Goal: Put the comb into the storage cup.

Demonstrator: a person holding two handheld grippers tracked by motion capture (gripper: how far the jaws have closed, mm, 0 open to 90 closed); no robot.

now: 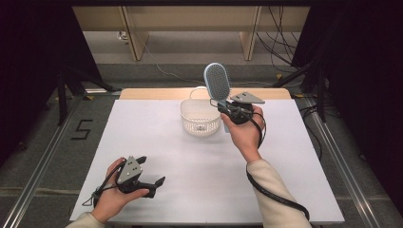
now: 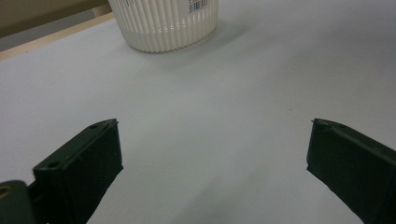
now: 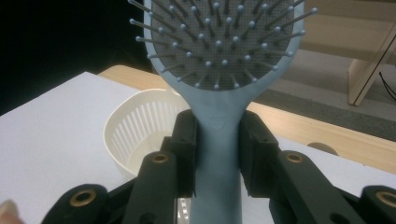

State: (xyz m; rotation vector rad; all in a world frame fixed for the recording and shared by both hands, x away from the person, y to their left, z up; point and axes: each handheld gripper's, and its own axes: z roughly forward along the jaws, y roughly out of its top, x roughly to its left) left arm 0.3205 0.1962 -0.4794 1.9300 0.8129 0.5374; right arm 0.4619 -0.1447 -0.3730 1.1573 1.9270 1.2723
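Lying under everything, the white table [image 1: 190,161]. Standing on it toward the far edge, the white basket [image 1: 199,118], rim up. Hovering just right of the basket and above its rim, the right gripper [image 1: 227,108], pinching the blue hairbrush [image 1: 217,81] by the handle, head up, bristles facing the person. Resting well short of the basket, near the front left, the left gripper [image 1: 151,173], jaws spread wide on nothing. Likely worth tilting the brush head-first over the basket's opening, lowering before easing the grip.
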